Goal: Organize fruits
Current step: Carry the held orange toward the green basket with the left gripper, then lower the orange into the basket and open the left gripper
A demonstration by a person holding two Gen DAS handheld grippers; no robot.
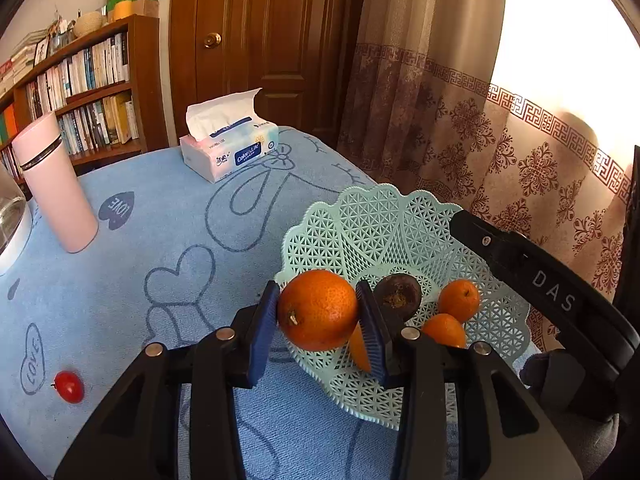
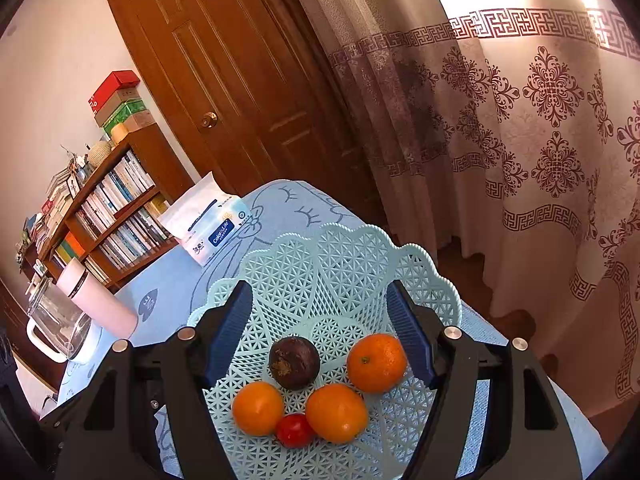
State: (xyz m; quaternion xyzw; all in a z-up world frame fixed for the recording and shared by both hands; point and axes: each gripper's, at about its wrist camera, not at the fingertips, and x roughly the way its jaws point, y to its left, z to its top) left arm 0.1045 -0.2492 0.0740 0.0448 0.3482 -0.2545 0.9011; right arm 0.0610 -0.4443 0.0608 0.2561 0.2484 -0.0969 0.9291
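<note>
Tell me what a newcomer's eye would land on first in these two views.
Most likely the big orange clamped between the left gripper's blue pads, poised over the near rim of the pale green lattice basket. Next, the fruit already in that basket: three small oranges, a dark round fruit and a cherry tomato, beneath the open right gripper. Another tomato lies alone on the blue tablecloth.

A pale mint basket [image 2: 352, 256] with a lattice of small triangles is seen. Four orange mandarins are shown, one [image 1: 318, 310] gripped between dark blue pads [image 1: 262, 332], beside a dark purple passion fruit [image 2: 294, 362] and a red cherry tomato [image 2: 295, 430]. At nine o'clock, a light blue tablecloth [image 1: 160, 208] is marked with darker outlined hearts. A pink tumbler [image 1: 54, 184] is banded in black.
</note>
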